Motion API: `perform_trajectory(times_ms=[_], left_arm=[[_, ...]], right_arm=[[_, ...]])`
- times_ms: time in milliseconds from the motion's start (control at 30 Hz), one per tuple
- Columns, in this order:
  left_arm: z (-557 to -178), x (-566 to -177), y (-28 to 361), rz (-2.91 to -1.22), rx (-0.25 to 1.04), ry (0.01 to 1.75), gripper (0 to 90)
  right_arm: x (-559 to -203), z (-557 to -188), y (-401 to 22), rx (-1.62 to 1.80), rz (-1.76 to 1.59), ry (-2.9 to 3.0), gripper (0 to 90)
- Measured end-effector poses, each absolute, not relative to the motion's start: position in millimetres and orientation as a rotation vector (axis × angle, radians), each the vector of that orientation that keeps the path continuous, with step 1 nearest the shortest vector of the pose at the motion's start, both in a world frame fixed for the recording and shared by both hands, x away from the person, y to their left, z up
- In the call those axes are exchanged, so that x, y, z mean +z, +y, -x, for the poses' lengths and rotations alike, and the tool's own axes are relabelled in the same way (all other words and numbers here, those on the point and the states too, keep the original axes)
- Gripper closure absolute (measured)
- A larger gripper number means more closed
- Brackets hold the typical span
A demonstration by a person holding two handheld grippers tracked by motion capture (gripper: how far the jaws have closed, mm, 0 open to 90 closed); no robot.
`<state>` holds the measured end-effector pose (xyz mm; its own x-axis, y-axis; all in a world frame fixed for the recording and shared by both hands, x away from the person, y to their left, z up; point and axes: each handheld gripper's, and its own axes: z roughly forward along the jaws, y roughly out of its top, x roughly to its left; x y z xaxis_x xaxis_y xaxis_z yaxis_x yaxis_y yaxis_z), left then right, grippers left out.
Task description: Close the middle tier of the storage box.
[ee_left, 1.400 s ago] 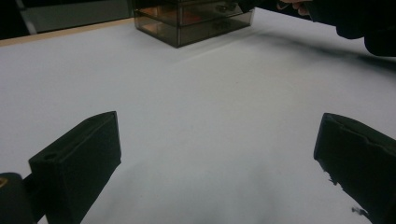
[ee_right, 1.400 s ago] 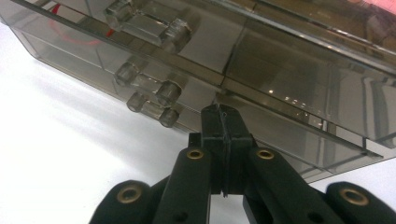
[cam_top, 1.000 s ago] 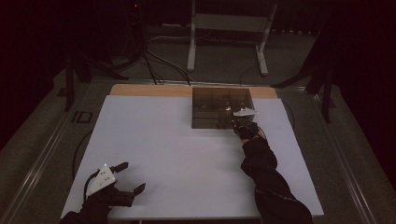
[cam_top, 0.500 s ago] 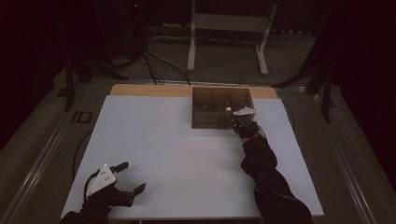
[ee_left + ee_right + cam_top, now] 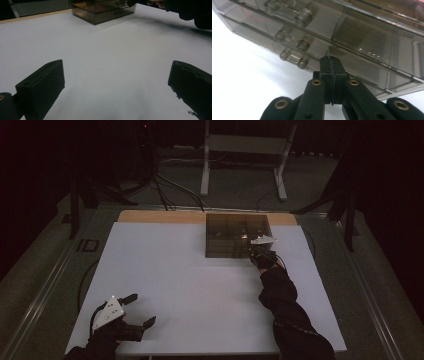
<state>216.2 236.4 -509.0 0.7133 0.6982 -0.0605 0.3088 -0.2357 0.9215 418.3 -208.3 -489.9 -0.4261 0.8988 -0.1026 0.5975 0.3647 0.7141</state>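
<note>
A smoky see-through drawer box (image 5: 235, 232) stands at the back middle of the white table top (image 5: 175, 270). My right gripper (image 5: 251, 252) is at the box's front right corner, jaws pressed together with nothing visible between them. In the right gripper view the shut gripper (image 5: 330, 60) sits right at the box front (image 5: 367, 50), beside a seam between drawers; clear knobs (image 5: 302, 45) lie to its left. I cannot tell whether the tips touch it. My left gripper (image 5: 140, 310) rests at the near left edge, open; its black fingers (image 5: 42, 86) stand wide over bare table.
A strip of wood (image 5: 160, 216) borders the table's back edge. Behind it stand a white metal frame (image 5: 240, 145) and dark cables (image 5: 165, 185) on the floor. The person's dark right sleeve (image 5: 285, 305) lies across the table's right half.
</note>
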Motion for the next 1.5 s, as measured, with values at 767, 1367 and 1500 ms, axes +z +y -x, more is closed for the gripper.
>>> perform_trajectory(times_ms=[767,1367,1500], left_arm=[[-216,-509,236,-1.835,0.447,0.788,2.2],[-218,-509,236,-1.829,0.447,0.792,2.2],[-219,-509,235,-1.829,0.442,0.794,2.2]], right_arm=[[-487,-402,-206,0.855,-1.264,2.193,71.8],[-485,-399,-190,0.884,-1.3,2.24,31.6],[-485,-400,-188,0.89,-1.319,2.248,25.4]])
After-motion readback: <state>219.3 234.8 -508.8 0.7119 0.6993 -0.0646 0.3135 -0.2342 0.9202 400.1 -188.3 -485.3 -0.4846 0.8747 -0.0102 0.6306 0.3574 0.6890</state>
